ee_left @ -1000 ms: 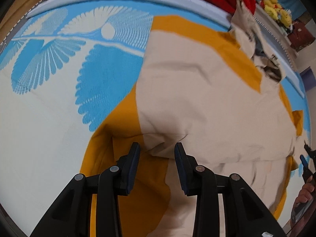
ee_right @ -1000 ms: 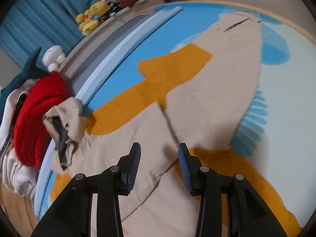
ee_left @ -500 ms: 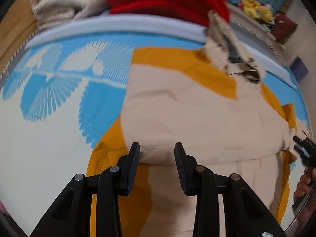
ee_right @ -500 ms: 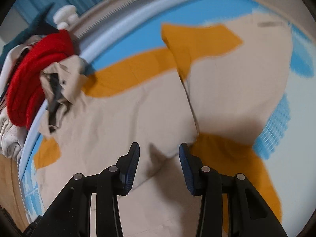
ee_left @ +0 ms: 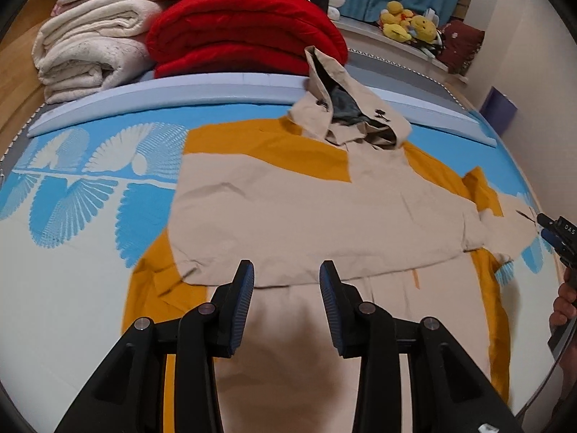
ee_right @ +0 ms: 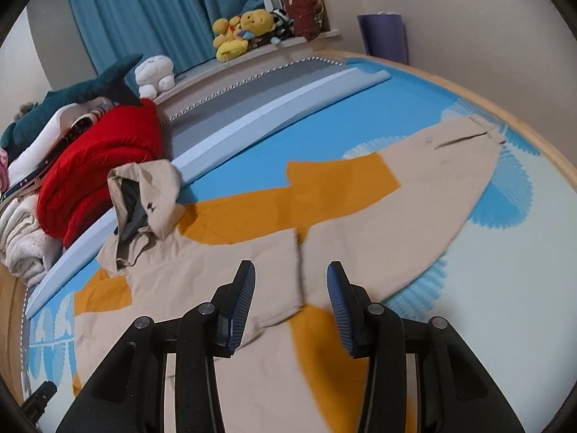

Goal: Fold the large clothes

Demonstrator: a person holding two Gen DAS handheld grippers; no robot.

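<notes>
Both tools, left (ee_left: 286, 288) and right (ee_right: 291, 290), are hovering part-open and empty above the hooded jacket (ee_left: 306, 216); one sleeve (ee_right: 414, 195) is lying unfolded beyond the right tool.

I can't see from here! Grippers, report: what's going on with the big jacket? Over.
Left gripper open, empty. Right gripper open, empty. Beige-and-orange jacket flat on the bed, one sleeve folded across, the other spread out. Hood bunched against red blanket.

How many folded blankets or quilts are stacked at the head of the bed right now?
2 clearly visible: a red quilt behind the jacket's hood, and a cream blanket beside it. Other bedding lies on top and behind, so more may be hidden.
</notes>
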